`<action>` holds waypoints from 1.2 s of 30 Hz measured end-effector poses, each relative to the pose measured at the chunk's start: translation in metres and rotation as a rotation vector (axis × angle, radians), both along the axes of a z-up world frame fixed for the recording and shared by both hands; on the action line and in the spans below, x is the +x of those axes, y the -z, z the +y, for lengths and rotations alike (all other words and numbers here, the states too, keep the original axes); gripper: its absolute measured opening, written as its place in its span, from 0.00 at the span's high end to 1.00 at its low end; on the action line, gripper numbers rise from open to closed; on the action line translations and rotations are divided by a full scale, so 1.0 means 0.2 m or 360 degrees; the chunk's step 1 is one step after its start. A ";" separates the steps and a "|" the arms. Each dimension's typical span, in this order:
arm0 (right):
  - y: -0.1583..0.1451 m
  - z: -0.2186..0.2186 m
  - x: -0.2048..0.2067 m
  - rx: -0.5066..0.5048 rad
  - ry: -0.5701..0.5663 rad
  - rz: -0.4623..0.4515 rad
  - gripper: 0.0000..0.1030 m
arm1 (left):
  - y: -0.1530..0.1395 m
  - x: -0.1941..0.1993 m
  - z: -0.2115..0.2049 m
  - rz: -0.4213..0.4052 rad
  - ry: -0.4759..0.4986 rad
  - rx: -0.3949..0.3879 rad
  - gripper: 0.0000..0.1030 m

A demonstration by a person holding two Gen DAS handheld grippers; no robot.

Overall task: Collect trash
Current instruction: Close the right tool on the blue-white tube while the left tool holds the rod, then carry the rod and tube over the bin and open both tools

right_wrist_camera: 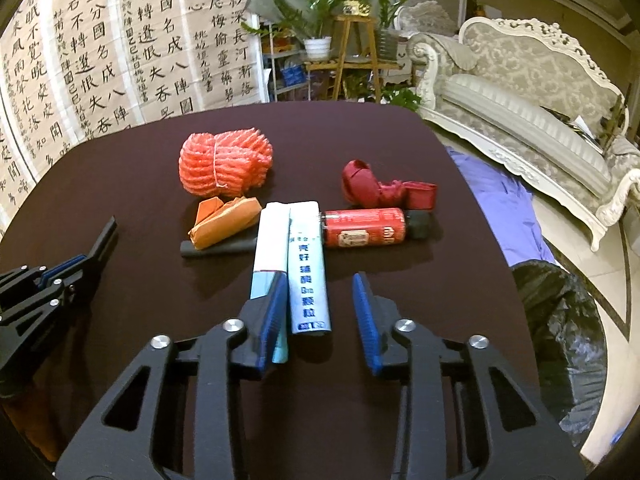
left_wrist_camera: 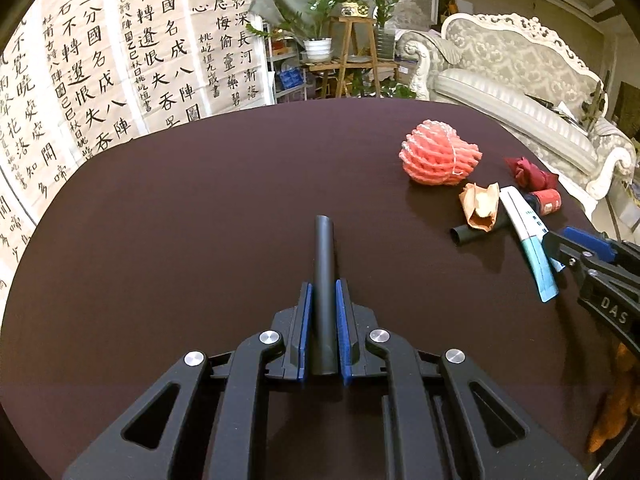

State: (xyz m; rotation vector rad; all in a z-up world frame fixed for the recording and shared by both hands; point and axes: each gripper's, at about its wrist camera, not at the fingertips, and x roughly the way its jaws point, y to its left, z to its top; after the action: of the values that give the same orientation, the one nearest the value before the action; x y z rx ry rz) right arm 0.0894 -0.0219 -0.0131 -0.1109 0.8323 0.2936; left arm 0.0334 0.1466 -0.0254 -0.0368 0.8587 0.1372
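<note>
In the left wrist view my left gripper (left_wrist_camera: 323, 286) is shut on a black tube (left_wrist_camera: 324, 256) that sticks out forward over the dark table (left_wrist_camera: 180, 220). In the right wrist view my right gripper (right_wrist_camera: 318, 280) stands open astride the near end of a flattened white and teal box (right_wrist_camera: 308, 264). Its left pad overlaps the box and its right pad stands apart from it. Behind the box lie a pink foam net (right_wrist_camera: 226, 164), crumpled orange paper (right_wrist_camera: 224, 220), a second black tube (right_wrist_camera: 216, 248), a red bottle (right_wrist_camera: 364, 228) and a red wrapper (right_wrist_camera: 372, 188).
A black bin bag (right_wrist_camera: 560, 320) sits on the floor beside the table's right edge, with purple cloth (right_wrist_camera: 496, 200) behind it. An ornate white sofa (right_wrist_camera: 540, 100) stands further right. Calligraphy sheets (left_wrist_camera: 100, 60) and a plant stand (left_wrist_camera: 352, 52) are beyond the table.
</note>
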 end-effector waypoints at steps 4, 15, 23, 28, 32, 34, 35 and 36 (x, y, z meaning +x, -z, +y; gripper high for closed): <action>0.00 0.04 0.01 -0.0025 -0.0039 0.0018 0.79 | 0.00 0.01 0.00 0.0005 0.0013 -0.0014 0.88; -0.03 0.05 -0.09 -0.0036 -0.0032 -0.0053 0.85 | -0.02 -0.01 0.00 -0.0034 0.0021 -0.0013 0.88; -0.09 -0.04 -0.20 -0.0008 0.0051 -0.0119 0.85 | -0.04 -0.06 -0.06 -0.0066 0.0054 -0.0017 0.88; -0.12 -0.15 -0.28 -0.0001 0.0135 -0.0160 0.85 | -0.08 -0.08 -0.12 -0.0114 0.0119 -0.0034 0.88; -0.15 -0.28 -0.33 0.0008 0.0237 -0.0187 0.85 | -0.11 -0.10 -0.23 -0.0151 0.0191 -0.0042 0.88; -0.15 -0.34 -0.35 0.0004 0.0283 -0.0200 0.85 | -0.12 -0.10 -0.29 -0.0163 0.0230 -0.0049 0.88; -0.15 -0.38 -0.36 -0.0001 0.0316 -0.0206 0.85 | -0.13 -0.10 -0.32 -0.0171 0.0261 -0.0054 0.88; -0.15 -0.41 -0.36 -0.0004 0.0341 -0.0210 0.85 | -0.14 -0.10 -0.36 -0.0179 0.0281 -0.0058 0.88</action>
State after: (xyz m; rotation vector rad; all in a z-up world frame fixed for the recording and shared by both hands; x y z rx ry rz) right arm 0.0166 -0.1034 0.0179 -0.0422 0.7069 0.0828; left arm 0.0129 0.0745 0.0027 -0.0026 0.7483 -0.0457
